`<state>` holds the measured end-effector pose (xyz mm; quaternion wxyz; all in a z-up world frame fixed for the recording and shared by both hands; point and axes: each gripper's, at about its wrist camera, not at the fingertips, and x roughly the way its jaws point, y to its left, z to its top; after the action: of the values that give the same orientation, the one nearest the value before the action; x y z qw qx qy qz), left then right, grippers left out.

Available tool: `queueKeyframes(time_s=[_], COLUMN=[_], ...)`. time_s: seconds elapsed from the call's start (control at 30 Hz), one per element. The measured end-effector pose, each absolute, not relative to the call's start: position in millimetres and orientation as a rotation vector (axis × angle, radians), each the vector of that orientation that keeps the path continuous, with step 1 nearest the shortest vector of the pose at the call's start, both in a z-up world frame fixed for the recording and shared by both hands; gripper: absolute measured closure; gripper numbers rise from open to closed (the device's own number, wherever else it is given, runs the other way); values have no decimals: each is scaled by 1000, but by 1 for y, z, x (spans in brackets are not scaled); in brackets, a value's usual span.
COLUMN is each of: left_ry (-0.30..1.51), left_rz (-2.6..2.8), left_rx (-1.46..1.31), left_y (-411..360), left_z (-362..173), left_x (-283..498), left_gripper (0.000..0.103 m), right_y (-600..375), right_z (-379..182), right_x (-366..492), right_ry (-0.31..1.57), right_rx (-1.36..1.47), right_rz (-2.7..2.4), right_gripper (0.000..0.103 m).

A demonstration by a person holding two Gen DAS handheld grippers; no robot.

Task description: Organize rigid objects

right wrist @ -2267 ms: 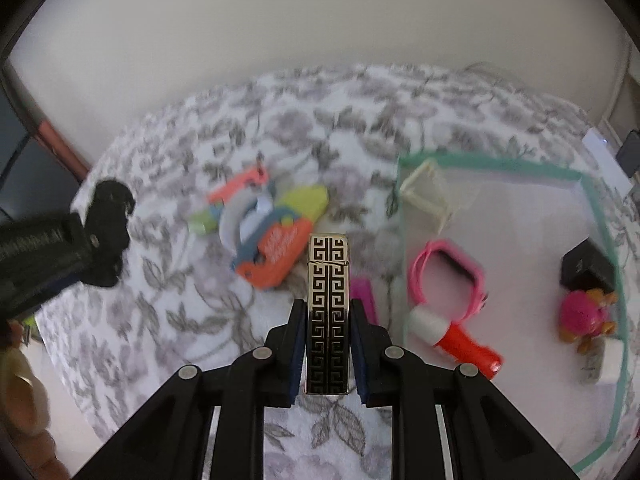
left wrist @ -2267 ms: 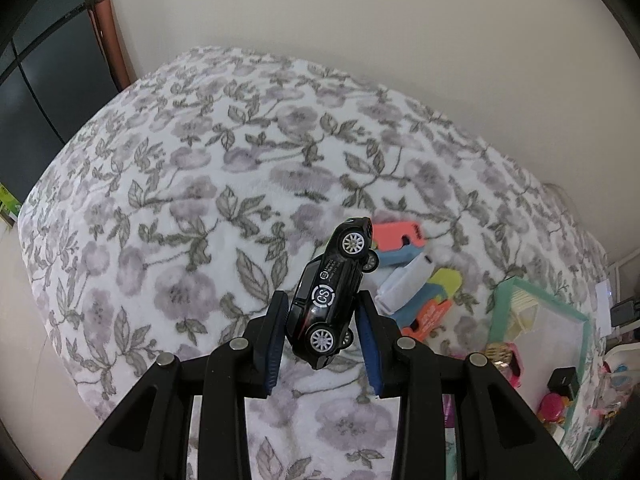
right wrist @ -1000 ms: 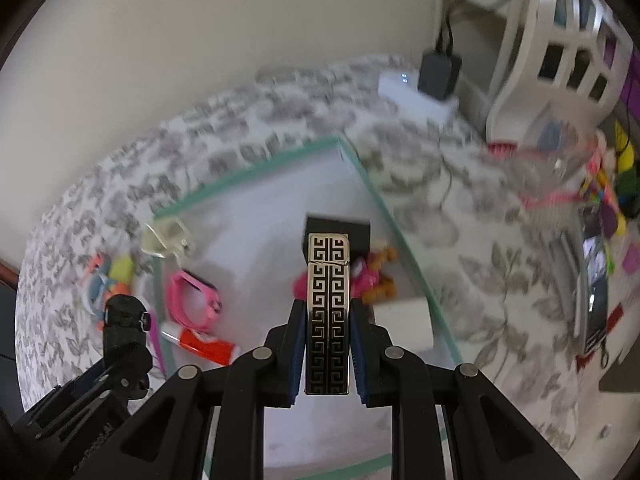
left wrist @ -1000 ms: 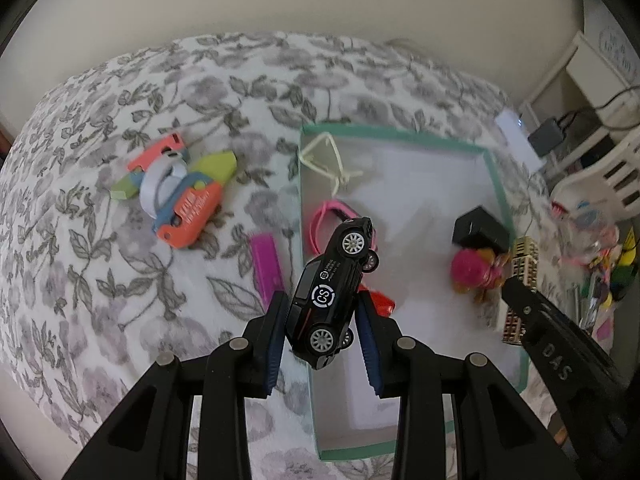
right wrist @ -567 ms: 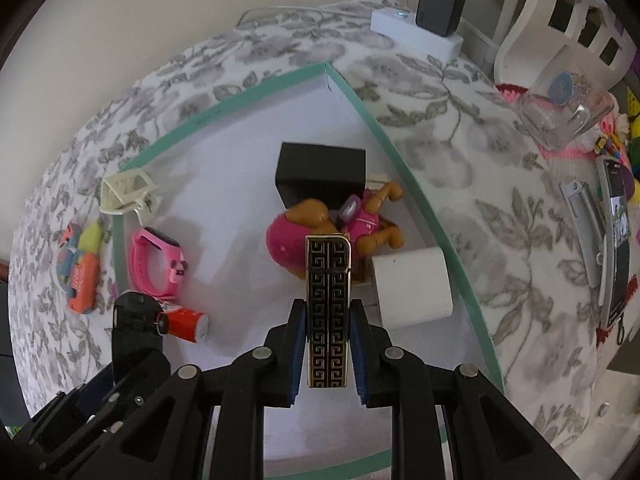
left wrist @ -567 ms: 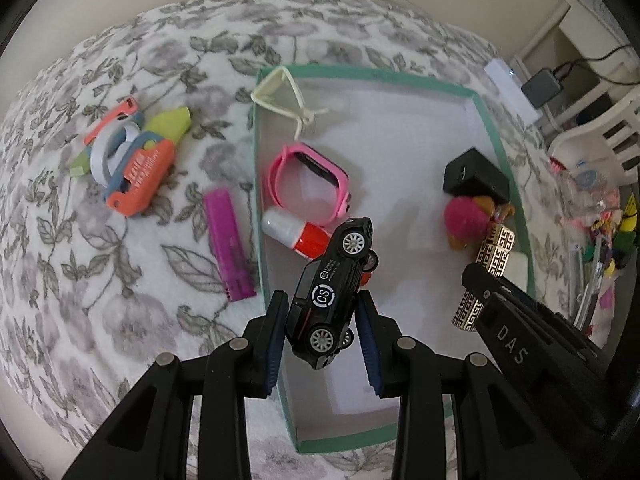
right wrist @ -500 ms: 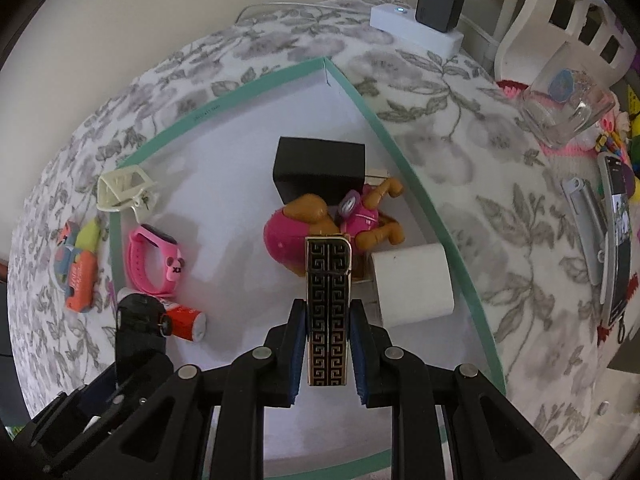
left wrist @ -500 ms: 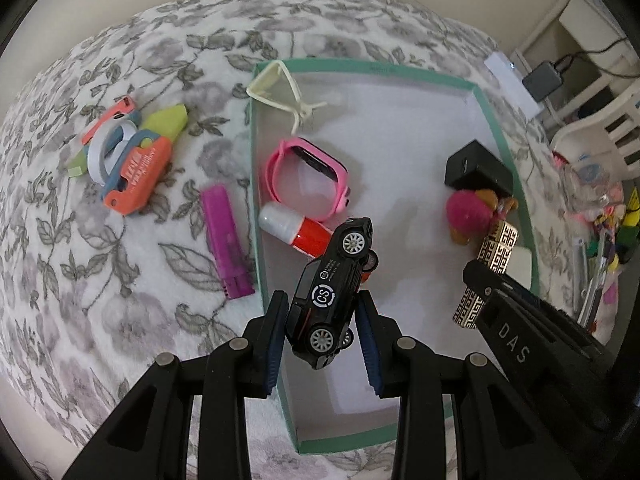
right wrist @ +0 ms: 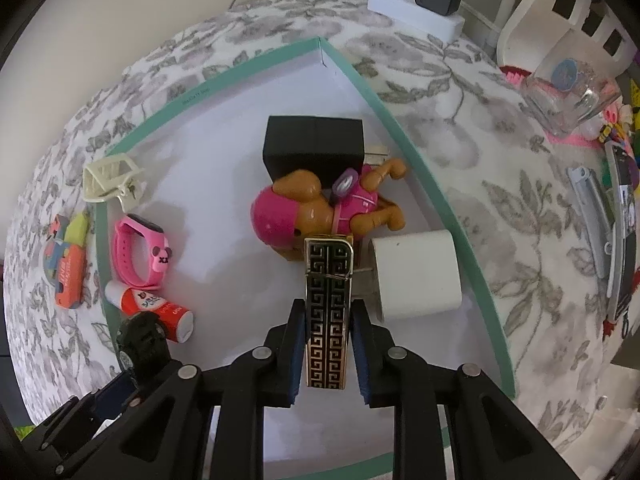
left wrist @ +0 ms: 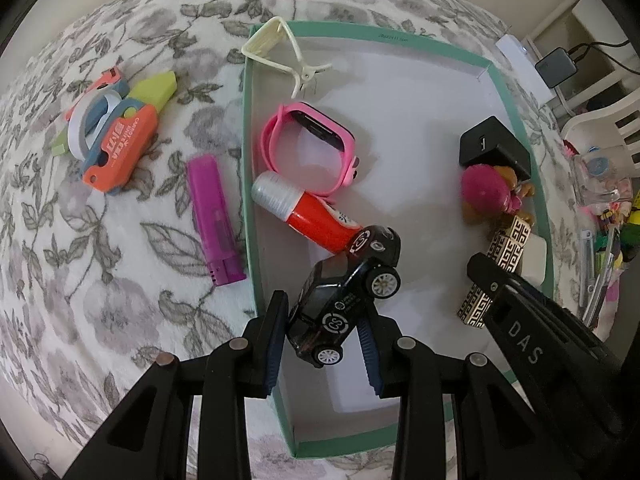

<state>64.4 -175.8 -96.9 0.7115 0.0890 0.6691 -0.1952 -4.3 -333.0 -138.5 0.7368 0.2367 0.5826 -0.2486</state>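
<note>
My left gripper (left wrist: 324, 340) has its jaws parted around a black toy car (left wrist: 346, 294), which tilts loose between the pads over the green-rimmed box (left wrist: 246, 184). My right gripper (right wrist: 326, 350) is shut on a gold and black patterned lighter (right wrist: 328, 312), held over the box (right wrist: 436, 200) beside a white charger (right wrist: 414, 274) and a pink puppy figure (right wrist: 316, 210). The lighter also shows in the left wrist view (left wrist: 496, 268).
In the box lie a pink watch (left wrist: 308, 148), a red and white tube (left wrist: 308, 212), a black cube (left wrist: 494, 146) and a cream clip (left wrist: 280, 52). On the floral cover left of it lie a purple lighter (left wrist: 216, 220) and an orange toy cluster (left wrist: 116, 136).
My left jaws have opened and the car has tipped over between them. Both grippers have come lower over the box. The right still holds the lighter.
</note>
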Motion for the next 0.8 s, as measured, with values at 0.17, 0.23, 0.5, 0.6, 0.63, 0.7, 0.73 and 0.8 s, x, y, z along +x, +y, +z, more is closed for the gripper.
queueKeyframes(time_s=[0.17,0.23,0.5,0.6,0.63,0.7,0.73,0.8], left_ry=[1489,1495,1500,1482,1476,1464,1455,1436], left_rz=[-431,-437,-450,-456,-459,-458,-453,-448], left_rx=[183,169,119,106,98,86,86,83], left_y=[-179,-177,-172,-168,-167,-164,-162,-159], left_z=[-100,-99,-92,-85,-81,-76,-73,-68], left_x=[62,64,69,72,72,75,76,79], left_gripper=[66,60,53,51,49,44,41,40], right_y=[-333,-333,-332,-330,-330,-330,-330,-328], right_z=[-139,-138,-123,-114,-109,-103,-100,-95], right_x=[-5,-5,-5,-5,-5,-5,-4,-5], right_ry=[1282,1280,1247,1225,1212,1188,1180,1161], right_rx=[518,520,494,482,478,476,476,473], right_rz=[-546,-545,-545,-543,-545,-547,-549,-543], right_gripper=[78,78,75,74,74,73,70,68])
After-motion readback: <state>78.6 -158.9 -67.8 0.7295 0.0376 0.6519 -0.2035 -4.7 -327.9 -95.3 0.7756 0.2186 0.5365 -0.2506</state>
